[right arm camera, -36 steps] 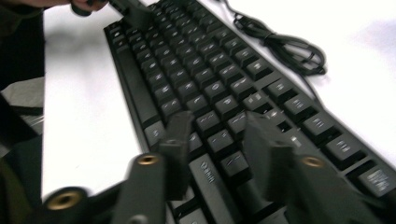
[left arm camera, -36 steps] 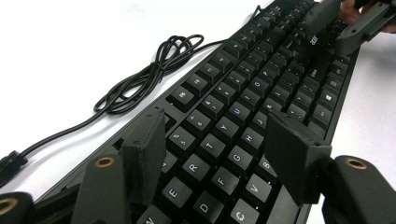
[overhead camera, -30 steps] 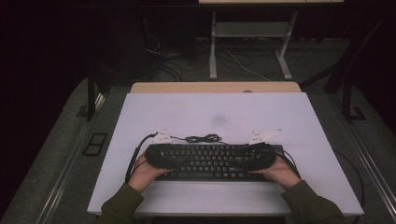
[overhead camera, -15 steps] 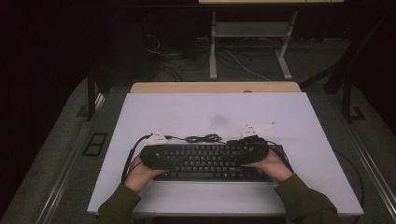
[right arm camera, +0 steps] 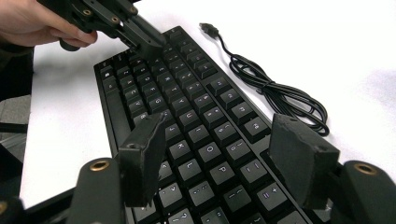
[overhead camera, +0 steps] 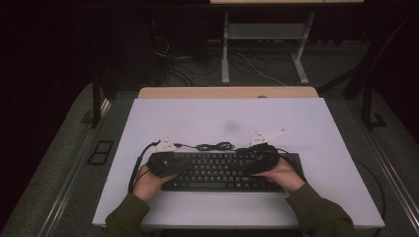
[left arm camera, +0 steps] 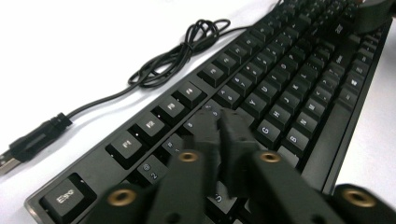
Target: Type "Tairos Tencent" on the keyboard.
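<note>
left gripper [left arm camera: 219, 135] fingers just closed over the keyboard [overhead camera: 222, 170], right gripper [right arm camera: 224, 163] seemingly shifted inward

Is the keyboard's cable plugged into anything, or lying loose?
Loose. The USB plug lies bare on the white table, with the cable bunched in a coil behind the keyboard.

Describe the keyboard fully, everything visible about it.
The keyboard is black, full-size, with matte plastic-looking keys bearing pale legends. It lies flat near the front edge of the white table. Its thin black cable, partly bundled in loops, lies behind it and ends in an unplugged USB plug. The left gripper, jaws shut, points down at the left keys; the right gripper hovers open over the right keys.
</note>
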